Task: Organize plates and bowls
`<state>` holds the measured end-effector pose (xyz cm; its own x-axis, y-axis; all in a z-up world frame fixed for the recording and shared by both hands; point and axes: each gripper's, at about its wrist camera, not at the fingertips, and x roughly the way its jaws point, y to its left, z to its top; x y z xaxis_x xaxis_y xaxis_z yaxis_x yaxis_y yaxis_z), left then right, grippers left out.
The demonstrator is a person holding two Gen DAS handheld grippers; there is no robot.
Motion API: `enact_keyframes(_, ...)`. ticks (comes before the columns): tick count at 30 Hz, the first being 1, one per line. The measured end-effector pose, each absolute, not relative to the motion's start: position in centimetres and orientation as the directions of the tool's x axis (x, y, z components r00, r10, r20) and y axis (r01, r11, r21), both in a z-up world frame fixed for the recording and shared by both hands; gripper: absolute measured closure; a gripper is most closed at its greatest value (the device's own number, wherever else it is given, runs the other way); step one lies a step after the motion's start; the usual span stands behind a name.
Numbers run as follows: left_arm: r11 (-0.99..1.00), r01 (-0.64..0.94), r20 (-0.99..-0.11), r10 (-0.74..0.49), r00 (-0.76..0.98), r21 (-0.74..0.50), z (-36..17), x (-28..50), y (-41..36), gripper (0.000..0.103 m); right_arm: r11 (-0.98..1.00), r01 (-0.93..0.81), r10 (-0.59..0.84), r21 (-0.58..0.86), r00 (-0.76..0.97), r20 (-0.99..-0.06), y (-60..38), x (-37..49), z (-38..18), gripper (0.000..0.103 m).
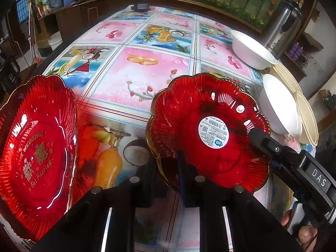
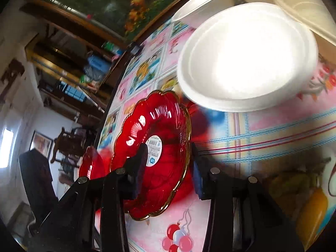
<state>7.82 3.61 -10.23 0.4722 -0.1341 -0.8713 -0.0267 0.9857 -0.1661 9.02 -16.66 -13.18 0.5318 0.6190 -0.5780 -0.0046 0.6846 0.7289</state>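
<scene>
A red scalloped plate (image 1: pixel 210 130) with a white round label is held tilted above the table. My left gripper (image 1: pixel 166 166) and my right gripper (image 1: pixel 258 138) both clamp its rim. In the right wrist view the plate (image 2: pixel 155 147) stands between my right gripper's (image 2: pixel 168 159) jaws. A second red plate (image 1: pixel 35 147) printed "The Wedding" stands tilted at the far left; it also shows in the right wrist view (image 2: pixel 92 166). Two white bowls (image 1: pixel 252 50) (image 1: pixel 279 109) and two cream bowls (image 1: pixel 306 117) sit at the right. The near white bowl (image 2: pixel 245 56) fills the right wrist view.
A steel thermos (image 1: pixel 283 23) stands at the far right edge. The table (image 1: pixel 130 73) has a fruit-and-flower patterned cloth. A dark small object (image 1: pixel 141 5) sits at the far edge. Shelves with bottles line the left wall.
</scene>
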Motion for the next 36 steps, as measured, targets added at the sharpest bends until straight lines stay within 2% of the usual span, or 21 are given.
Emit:
enact_keyframes(2,0.986,-0.025,-0.871,-0.134,0.472,-0.166,-10.2,7.8,3.6,0.085,0.675,-0.003,0.63,0.738,0.522,-0.575,-16.8,9.1,-13.3,0.064)
enact_keyframes(4,0.986,-0.025,-0.871,-0.131,0.473,-0.162,-10.3,7.8,3.5,0.084,0.666,0.017,0.632,0.746,0.519,-0.576,-17.0,9.0,-13.5,0.07)
enact_keyframes(6,0.986,-0.025,-0.871,-0.136,0.472,-0.167,-10.4,7.8,3.6,0.084,0.628,0.078,0.642,0.774,0.51,-0.572,-17.7,9.0,-14.6,0.094)
enact_keyframes(7,0.985,-0.023,-0.87,-0.139,0.473,-0.17,-10.3,7.8,3.6,0.084,0.6,0.098,0.654,0.794,0.512,-0.557,-18.1,9.0,-15.0,0.095)
enact_keyframes(14,0.983,-0.017,-0.867,-0.154,0.474,-0.184,-10.3,7.6,3.8,0.084,0.654,0.077,0.612,0.752,0.53,-0.587,-17.2,8.5,-14.4,0.094)
enact_keyframes(20,0.971,-0.013,-0.859,-0.205,0.469,-0.239,-10.3,7.2,4.4,0.084,0.77,0.004,0.51,0.638,0.599,-0.618,-16.0,7.1,-12.2,0.094)
enact_keyframes(27,0.961,0.029,-0.824,-0.251,0.509,-0.275,-8.6,5.9,4.5,0.084,0.816,-0.053,0.453,0.575,0.677,-0.58,-16.0,4.4,-9.9,0.094)
enact_keyframes(36,0.967,0.033,-0.748,-0.216,0.627,-0.252,-3.9,2.8,7.4,0.084,0.819,-0.126,0.477,0.56,0.692,-0.542,-14.0,2.3,-5.6,0.094)
